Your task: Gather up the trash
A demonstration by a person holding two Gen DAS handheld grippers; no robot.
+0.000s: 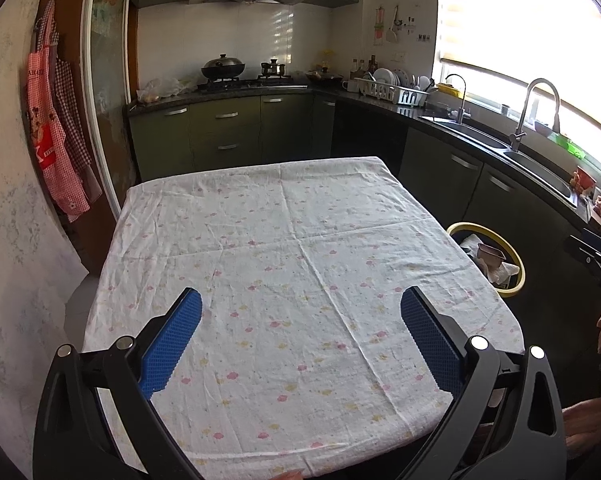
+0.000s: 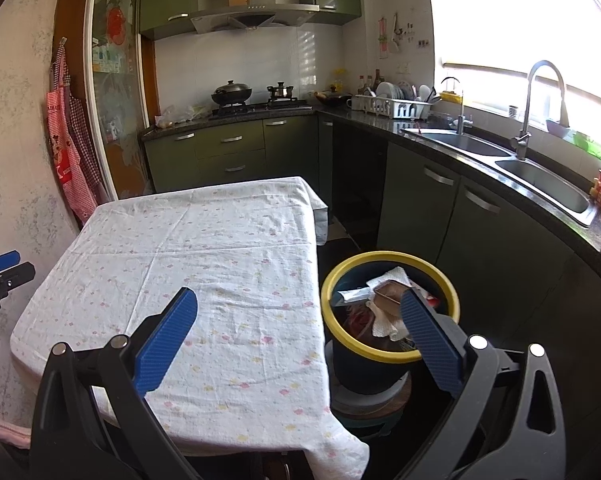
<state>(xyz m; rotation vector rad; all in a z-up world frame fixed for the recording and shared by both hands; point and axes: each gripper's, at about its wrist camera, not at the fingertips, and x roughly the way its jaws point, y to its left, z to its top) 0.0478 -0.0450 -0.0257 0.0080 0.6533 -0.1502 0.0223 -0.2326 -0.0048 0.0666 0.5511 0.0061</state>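
A dark bin with a yellow rim stands on a low stool to the right of the table; the bin also shows in the left wrist view. Crumpled white paper and other trash lie inside it. The table's flowered white cloth carries nothing. My left gripper hangs open above the table's near half, empty. My right gripper is open and empty, straddling the table's right edge and the bin. The left gripper appears at the far left of the right wrist view.
A dark counter with a double sink and tall tap runs along the right. A dish rack and stove with pots stand at the back. Aprons hang on the left wall. A hand shows at the right.
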